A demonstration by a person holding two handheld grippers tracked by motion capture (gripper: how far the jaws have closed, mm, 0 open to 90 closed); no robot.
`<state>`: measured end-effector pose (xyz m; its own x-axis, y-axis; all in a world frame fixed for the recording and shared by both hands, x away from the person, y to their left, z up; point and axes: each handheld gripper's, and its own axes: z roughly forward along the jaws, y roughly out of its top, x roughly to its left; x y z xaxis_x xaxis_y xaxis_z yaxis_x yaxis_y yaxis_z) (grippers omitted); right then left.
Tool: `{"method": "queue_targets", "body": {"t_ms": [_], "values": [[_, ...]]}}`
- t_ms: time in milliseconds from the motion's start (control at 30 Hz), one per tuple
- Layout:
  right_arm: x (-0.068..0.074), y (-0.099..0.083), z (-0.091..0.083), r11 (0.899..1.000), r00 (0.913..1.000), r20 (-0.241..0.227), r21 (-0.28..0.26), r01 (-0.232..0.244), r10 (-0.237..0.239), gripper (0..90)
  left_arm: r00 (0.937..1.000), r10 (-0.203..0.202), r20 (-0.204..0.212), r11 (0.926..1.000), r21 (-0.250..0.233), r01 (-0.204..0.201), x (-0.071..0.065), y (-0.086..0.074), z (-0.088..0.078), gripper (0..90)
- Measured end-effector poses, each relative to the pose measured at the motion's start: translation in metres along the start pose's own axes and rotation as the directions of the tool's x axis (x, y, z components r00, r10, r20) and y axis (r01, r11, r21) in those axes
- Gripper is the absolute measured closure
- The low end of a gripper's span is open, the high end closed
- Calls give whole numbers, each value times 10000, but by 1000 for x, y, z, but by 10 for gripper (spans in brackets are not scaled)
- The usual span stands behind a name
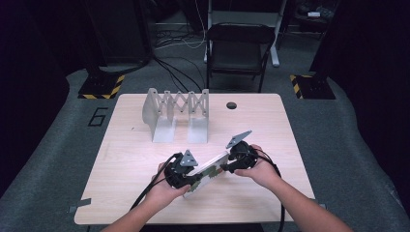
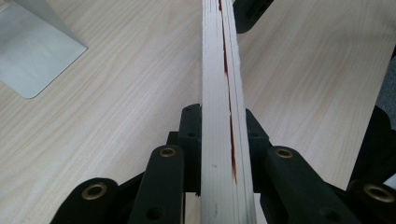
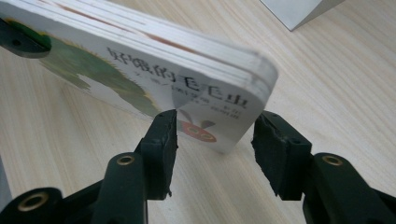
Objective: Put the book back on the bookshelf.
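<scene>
A thick white board book (image 3: 154,65) with rounded corners and stacked card pages is held near the pale wood-grain table's (image 1: 270,125) near edge. It is clamped edge-on between the closed jaws of the left gripper (image 2: 219,154); the right gripper (image 3: 212,154) is seen half open, its pads apart from the cover's corner. Chinese characters (upside down here), a green shape and a red apple are printed on the cover. A grey metal folding rack (image 1: 176,113) stands farther back; grey carpet surrounds the table.

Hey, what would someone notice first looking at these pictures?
A board book, held off the near part of the table between two grippers. The left gripper clamps its page edge; the right gripper stands open at the other end. Behind stands a grey folding rack.
</scene>
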<state>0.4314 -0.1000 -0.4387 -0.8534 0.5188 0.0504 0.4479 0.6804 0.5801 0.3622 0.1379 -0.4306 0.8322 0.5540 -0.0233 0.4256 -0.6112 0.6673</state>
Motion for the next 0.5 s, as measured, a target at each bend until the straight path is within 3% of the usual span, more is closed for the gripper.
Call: {"method": "queue_targets", "body": {"t_ms": [67, 500], "values": [[1, 0, 0, 9998, 9999, 29, -55, -168, 168, 499, 10000, -30, -13, 10000, -37, 30, 0, 0, 0, 759], [1, 0, -4, 9996, 9998, -113, -244, -171, 168, 492, 9994, -178, -282, 9996, -229, 172, 10, 0, -15, 759]]}}
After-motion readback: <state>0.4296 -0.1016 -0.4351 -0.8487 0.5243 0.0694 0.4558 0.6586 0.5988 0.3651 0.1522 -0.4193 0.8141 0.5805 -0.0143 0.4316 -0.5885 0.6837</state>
